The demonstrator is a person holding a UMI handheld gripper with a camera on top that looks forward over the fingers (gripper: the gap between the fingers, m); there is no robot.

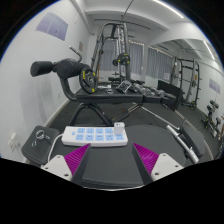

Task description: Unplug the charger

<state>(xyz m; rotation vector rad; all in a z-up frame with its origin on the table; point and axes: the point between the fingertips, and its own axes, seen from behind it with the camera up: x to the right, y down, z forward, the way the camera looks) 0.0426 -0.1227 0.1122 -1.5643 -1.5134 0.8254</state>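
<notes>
Gripper (111, 160) held level, facing forward; both fingers spread wide apart, magenta pads (76, 159) on inner faces showing, nothing clasped between them.

Tongs (111, 160) spread wide, magenta pads (76, 158) facing inward, nothing between them. Just ahead of the left finger, a white power strip (95, 135) with a row of pale blue sockets, lying flat on the dark bench (150, 135). Beside its left end, a small dark charger block (38, 135) with a white cable (40, 152) curling past the left finger; whether plugged in, cannot tell. Beyond the bench, gym gear: a padded black roller arm (52, 70), a cable machine frame (118, 45) with a yellow-green ring (88, 78), a black rack (188, 80) to the right. White walls and bright windows behind.
</notes>
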